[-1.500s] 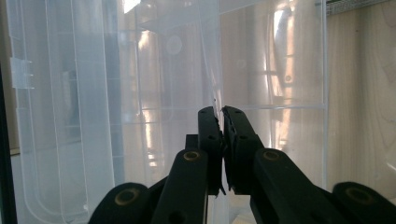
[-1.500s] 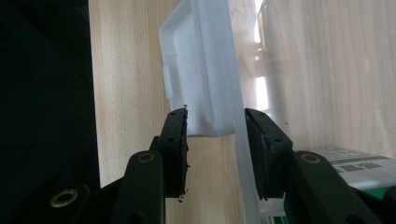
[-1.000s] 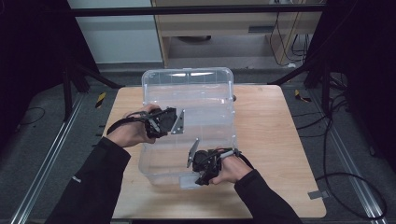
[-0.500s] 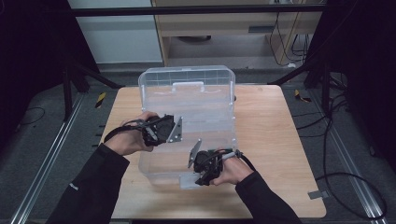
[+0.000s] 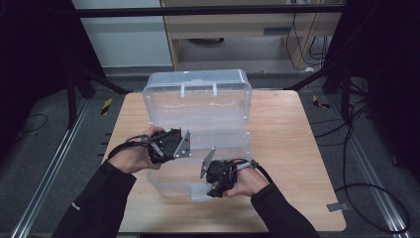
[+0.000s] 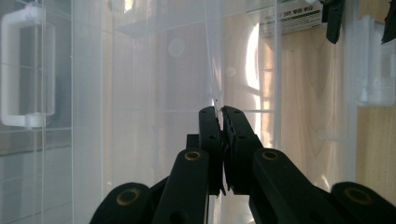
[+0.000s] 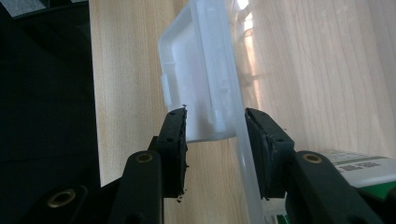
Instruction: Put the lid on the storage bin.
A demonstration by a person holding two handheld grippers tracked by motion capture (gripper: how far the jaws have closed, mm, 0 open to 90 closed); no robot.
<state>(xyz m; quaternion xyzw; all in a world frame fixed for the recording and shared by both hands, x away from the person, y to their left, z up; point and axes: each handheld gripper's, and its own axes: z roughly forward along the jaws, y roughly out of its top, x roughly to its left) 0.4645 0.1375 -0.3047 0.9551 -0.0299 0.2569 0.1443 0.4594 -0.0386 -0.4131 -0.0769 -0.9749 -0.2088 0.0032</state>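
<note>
Pale wooden table on a grey floor, dark curtains at nine and three o'clock, a wooden cabinet at twelve, cables trailing at two and four o'clock.

Clear plastic box in the middle of the table: see-through walls, lid standing open towards twelve o'clock with a white handle on it, white latch at the front edge towards six.

Left gripper at the box's nine o'clock side, held in the left hand; jaws closed tight on a thin clear wall of the box. Right gripper at six o'clock, in the right hand; jaws part open around the latch, the right pad close against the plastic, the left pad with a gap; contact cannot be told for sure.

Seen from the left gripper's camera: the pinch on the clear wall edge, the handle at nine o'clock, a printed label at one o'clock through the plastic. Seen from the right gripper's camera: the latch up close, ribbed and rounded, standing off the wood. Seen from high: both forearms in black sleeves rising from six o'clock.
</note>
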